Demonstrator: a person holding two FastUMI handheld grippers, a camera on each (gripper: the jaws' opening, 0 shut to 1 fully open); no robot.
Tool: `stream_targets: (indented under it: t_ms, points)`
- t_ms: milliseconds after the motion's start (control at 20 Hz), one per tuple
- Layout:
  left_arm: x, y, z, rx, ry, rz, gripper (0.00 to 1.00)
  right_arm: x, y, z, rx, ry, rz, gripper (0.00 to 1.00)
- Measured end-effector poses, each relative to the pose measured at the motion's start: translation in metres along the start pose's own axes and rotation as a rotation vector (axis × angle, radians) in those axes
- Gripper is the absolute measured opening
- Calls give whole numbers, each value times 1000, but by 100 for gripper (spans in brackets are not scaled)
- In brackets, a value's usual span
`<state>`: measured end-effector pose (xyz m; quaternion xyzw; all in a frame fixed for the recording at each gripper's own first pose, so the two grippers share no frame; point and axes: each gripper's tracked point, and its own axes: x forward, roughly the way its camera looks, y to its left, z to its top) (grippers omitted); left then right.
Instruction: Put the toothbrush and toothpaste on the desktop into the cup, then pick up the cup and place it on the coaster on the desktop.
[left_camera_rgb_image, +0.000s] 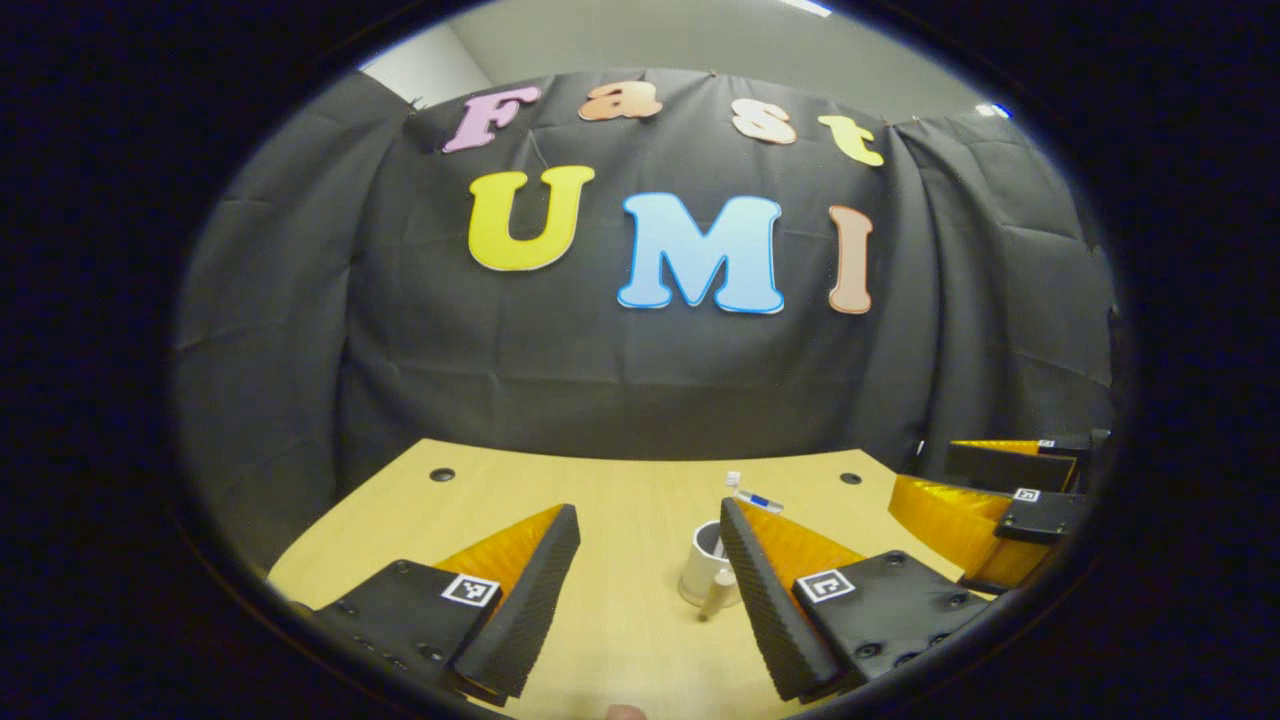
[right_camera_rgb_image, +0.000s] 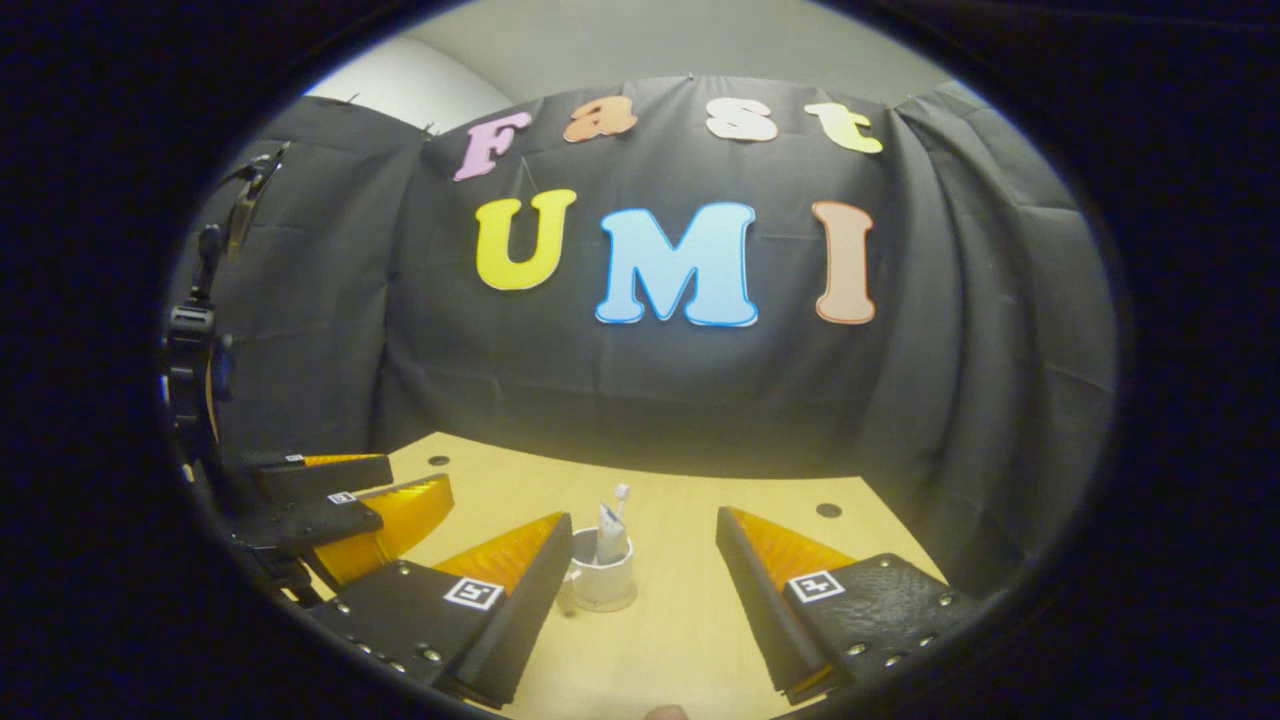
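In the left gripper view, the left gripper (left_camera_rgb_image: 645, 525) hovers over the wooden desktop (left_camera_rgb_image: 620, 500) with its 2 fingers spread wide and nothing between them. The white cup (left_camera_rgb_image: 705, 565) stands just inside the right-hand finger, partly hidden behind it, with the toothbrush (left_camera_rgb_image: 748, 492) leaning out of it.

In the right gripper view, the right gripper (right_camera_rgb_image: 640, 530) is likewise spread apart and empty. The cup (right_camera_rgb_image: 603, 578) sits beside its left-hand finger, holding the toothbrush (right_camera_rgb_image: 620, 495) and toothpaste (right_camera_rgb_image: 608, 535) upright. The left gripper (right_camera_rgb_image: 390, 505) shows farther left.
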<state>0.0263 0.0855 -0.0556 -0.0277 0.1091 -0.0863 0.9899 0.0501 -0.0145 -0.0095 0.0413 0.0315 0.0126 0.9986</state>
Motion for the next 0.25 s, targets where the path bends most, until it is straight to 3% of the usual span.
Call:
stream_targets:
  t_ms: [250]
  points:
    - [-10,10,6,20,-31,-33,92,-14,24,5,-10,-29,-21,88]
